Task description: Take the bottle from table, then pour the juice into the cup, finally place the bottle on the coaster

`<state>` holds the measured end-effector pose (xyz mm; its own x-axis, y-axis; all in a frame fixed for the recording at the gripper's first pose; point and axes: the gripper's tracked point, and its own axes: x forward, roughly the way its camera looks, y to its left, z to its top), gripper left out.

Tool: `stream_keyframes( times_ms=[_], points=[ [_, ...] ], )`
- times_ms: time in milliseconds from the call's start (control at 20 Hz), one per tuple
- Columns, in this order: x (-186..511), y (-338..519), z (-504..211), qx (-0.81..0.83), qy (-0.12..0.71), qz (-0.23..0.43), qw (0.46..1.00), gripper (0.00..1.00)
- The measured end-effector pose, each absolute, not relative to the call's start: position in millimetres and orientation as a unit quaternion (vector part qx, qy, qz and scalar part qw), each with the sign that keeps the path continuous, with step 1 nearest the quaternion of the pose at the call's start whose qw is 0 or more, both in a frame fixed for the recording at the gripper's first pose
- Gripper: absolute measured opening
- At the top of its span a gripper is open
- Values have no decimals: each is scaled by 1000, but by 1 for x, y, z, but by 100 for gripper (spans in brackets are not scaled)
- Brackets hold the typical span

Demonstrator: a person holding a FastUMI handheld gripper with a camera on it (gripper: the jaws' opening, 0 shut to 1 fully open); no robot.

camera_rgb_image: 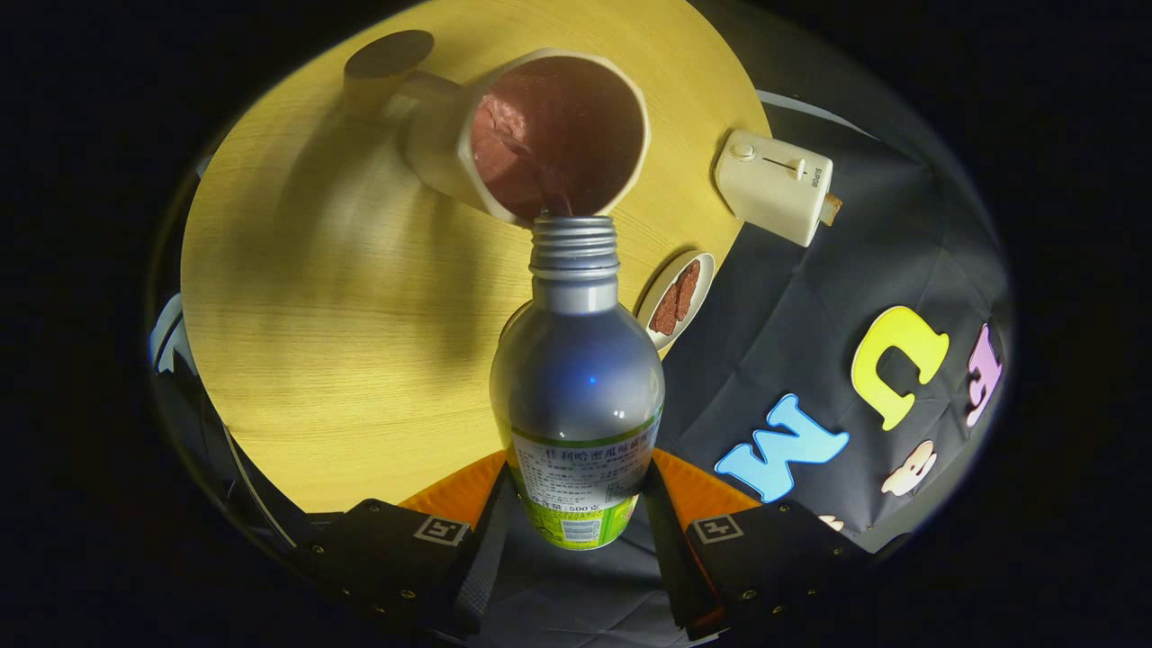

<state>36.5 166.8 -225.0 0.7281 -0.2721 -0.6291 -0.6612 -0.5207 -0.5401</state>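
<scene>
My gripper (576, 517) is shut on a silver bottle (576, 378) with a green and white label, gripping its lower body between both fingers. The bottle is tilted forward, its open threaded neck right at the rim of a cream cup (549, 135) whose inside looks reddish-brown. The cup stands on the round yellow wooden table (342, 342), just ahead of the bottle's mouth. A dark round coaster (389, 52) lies on the table beyond the cup, to its left.
A cream toaster (776, 184) stands at the table's right edge beyond the bottle. A small white dish (677, 297) with brown slices lies beside the bottle's neck on the right. The black cloth wall hangs past the table's edge.
</scene>
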Motion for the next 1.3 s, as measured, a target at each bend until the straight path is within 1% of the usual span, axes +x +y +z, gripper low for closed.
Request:
stream_keyframes(
  times_ms=[1300],
  points=[
    [37, 176, -212, -869, 268, 233, 345, 75]
  ],
)
